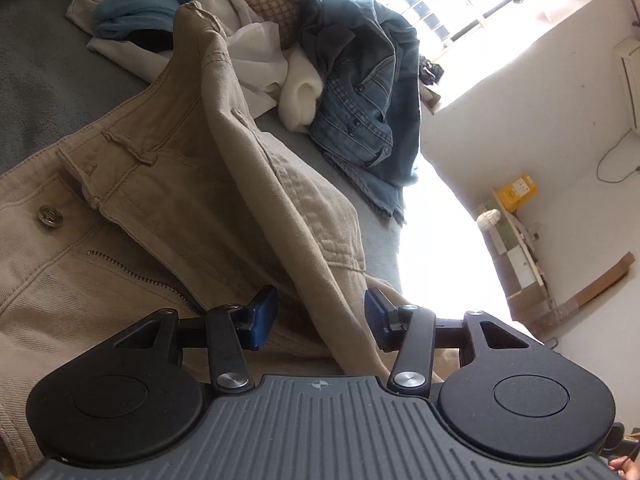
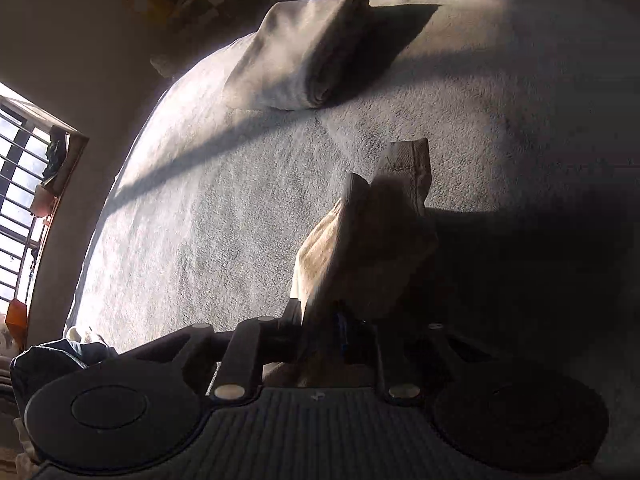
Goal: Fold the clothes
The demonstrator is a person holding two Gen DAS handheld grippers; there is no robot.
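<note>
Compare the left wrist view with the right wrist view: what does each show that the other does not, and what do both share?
Only the left wrist view shows the open left gripper over the beige trousers' metal button and zip, plus the piled unfolded laundry.

Only the right wrist view shows the right gripper shut on a trouser end, and a rolled pale towel.

Both show the beige trousers, the grey fleecy bed cover and a barred window.
</note>
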